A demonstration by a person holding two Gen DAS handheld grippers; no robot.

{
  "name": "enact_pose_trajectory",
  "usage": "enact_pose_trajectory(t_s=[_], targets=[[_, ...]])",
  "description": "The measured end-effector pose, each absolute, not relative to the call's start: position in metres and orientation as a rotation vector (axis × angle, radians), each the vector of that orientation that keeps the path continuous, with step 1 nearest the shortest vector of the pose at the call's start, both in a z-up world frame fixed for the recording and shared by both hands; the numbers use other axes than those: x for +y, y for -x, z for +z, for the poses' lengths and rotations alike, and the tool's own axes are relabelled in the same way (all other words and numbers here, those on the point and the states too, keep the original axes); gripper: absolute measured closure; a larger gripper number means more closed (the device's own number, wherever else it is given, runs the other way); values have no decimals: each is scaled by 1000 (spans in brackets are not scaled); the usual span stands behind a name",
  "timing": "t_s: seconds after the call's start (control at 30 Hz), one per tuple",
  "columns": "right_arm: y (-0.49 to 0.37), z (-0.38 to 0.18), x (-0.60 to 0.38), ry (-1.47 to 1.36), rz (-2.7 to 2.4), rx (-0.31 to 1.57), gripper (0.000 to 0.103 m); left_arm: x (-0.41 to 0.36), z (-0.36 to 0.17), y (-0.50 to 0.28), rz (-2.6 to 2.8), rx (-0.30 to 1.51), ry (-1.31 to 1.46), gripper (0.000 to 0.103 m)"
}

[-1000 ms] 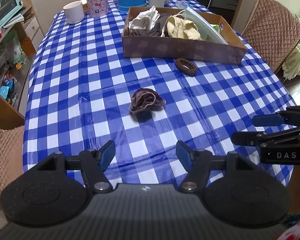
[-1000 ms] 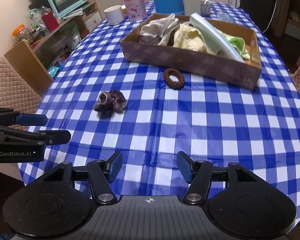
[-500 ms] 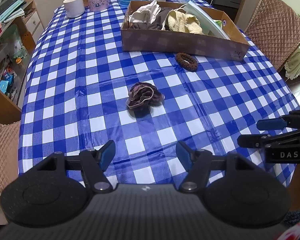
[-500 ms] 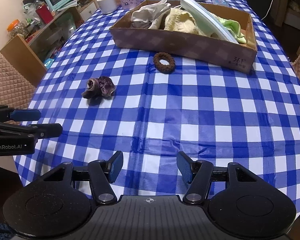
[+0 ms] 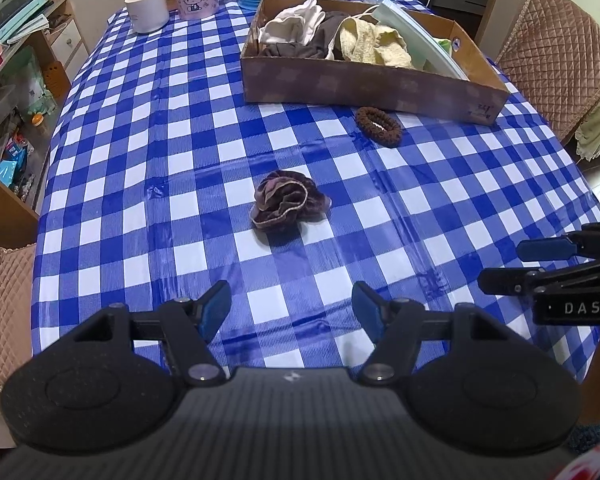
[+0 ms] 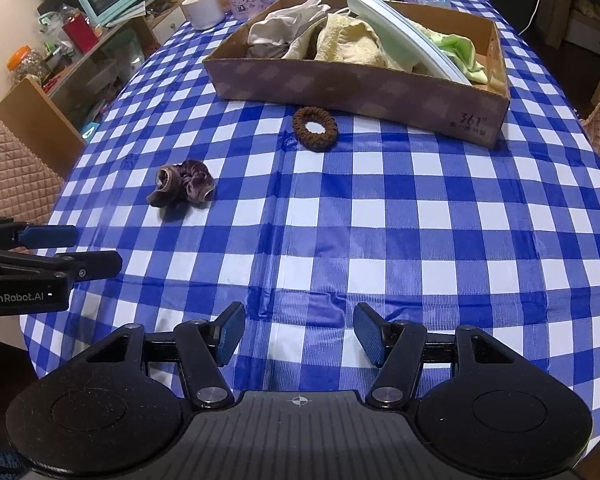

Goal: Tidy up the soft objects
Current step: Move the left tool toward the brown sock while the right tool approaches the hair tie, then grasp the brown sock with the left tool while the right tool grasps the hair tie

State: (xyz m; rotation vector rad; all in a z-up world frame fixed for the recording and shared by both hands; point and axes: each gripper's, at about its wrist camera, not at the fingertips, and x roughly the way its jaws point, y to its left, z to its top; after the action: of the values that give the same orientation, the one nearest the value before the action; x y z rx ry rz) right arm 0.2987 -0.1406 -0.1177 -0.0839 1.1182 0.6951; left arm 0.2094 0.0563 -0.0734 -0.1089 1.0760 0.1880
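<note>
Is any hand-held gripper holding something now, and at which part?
Nothing is held. The left hand-held gripper and right hand-held gripper are both open and empty above the table.

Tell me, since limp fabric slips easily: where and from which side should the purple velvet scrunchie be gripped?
Probably from above, pinching across the bunched middle of the purple velvet scrunchie. It lies crumpled in a low heap on the tablecloth, its ruffled folds standing proud, so they offer more to bite than the flat edges. The open left gripper faces it already.

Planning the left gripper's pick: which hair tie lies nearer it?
The purple velvet scrunchie, mid-table ahead of the left gripper; the brown knitted hair tie lies by the cardboard box.
</note>
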Motion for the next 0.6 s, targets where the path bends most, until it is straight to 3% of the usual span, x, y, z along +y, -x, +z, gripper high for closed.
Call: enact_pose_trajectory(t_s=[0.6], targets=[[-342, -125, -122, 99, 726, 1012, 43, 74, -100, -247, 198, 1000, 89, 39]])
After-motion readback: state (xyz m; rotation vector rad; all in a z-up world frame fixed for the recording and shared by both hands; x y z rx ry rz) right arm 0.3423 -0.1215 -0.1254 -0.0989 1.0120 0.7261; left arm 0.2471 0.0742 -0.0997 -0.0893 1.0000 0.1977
